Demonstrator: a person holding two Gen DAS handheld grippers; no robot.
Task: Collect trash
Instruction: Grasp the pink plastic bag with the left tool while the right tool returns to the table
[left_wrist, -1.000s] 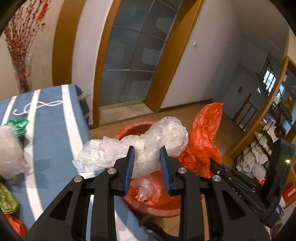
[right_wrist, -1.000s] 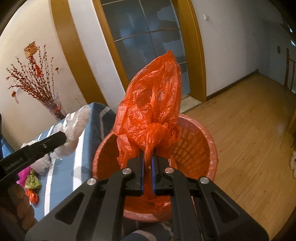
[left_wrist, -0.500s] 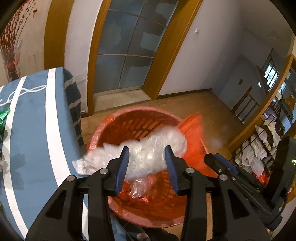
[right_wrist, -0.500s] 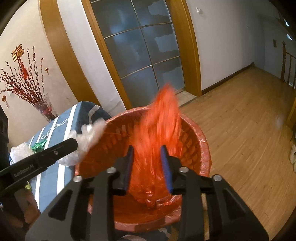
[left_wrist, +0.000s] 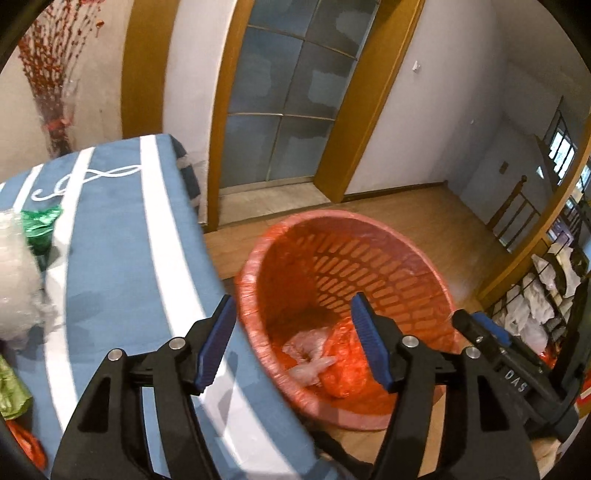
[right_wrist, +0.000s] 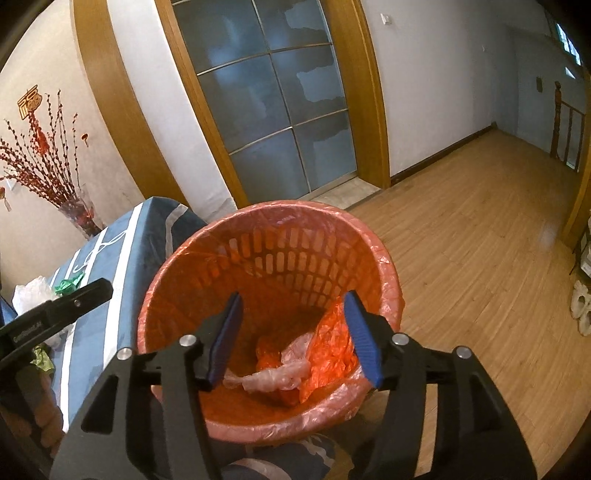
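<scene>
An orange slotted basket (left_wrist: 369, 236) (right_wrist: 207, 240) with a thin liner stands on the floor beside the table. At its bottom lie a clear plastic bag (left_wrist: 310, 354) (right_wrist: 273, 374) and an orange plastic bag (left_wrist: 341, 373) (right_wrist: 332, 350). My left gripper (left_wrist: 293, 339) hangs above the basket's near rim, its jaws opening with nothing between them. Over the basket's mouth, my right gripper (right_wrist: 291, 332) has its jaws opening too, and they hold nothing. On the blue striped tablecloth (left_wrist: 110, 236) (right_wrist: 129, 236) lie a green wrapper (left_wrist: 40, 225) (right_wrist: 68, 284) and a crumpled clear bag (left_wrist: 16, 280) (right_wrist: 31, 291).
More scraps, one green (left_wrist: 11, 391) and one orange (left_wrist: 27, 443), lie at the table's near left. A vase of red branches (right_wrist: 74, 210) stands behind the table. Glass doors (right_wrist: 266, 96) face the basket. Wooden floor (right_wrist: 480, 258) stretches right; a rack with white bags (left_wrist: 543, 295) stands far right.
Both grippers have opened. The clear bag fell from the left one and the orange bag from the right one into the basket. Both hands have sunk a little.
</scene>
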